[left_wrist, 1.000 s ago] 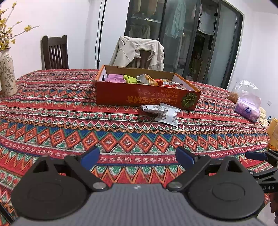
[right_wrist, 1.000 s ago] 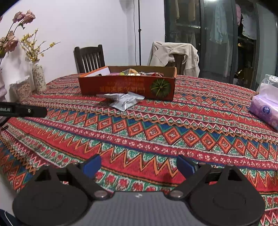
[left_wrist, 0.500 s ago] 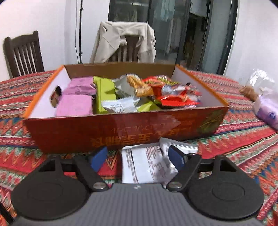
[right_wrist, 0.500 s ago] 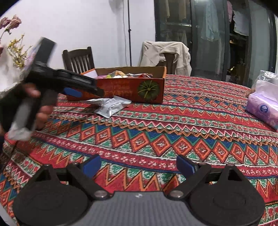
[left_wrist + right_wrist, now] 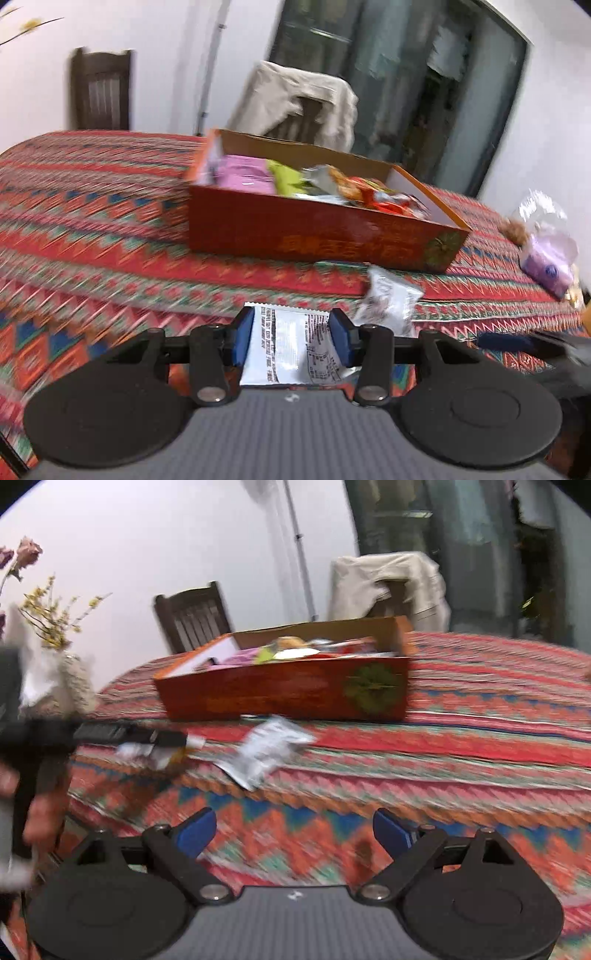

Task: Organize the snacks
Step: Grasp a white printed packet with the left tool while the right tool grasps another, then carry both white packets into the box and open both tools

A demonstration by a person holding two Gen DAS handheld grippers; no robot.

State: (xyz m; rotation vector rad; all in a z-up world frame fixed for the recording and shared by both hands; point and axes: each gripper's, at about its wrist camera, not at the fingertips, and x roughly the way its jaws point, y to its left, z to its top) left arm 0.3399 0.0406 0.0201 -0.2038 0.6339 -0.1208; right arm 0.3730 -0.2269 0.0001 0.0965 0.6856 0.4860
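Patterned tablecloth, blurred; left claw closing on seemingly pinched white packet; right claw spread, closing.

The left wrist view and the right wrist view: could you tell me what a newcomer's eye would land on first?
First, the silver snack packet between the blue pads of the left gripper, whose jaws are closing on it, low in the left wrist view. Behind it, the orange cardboard box full of colourful snacks sits on the bright patterned tablecloth. A second silver packet lies in front of the box.
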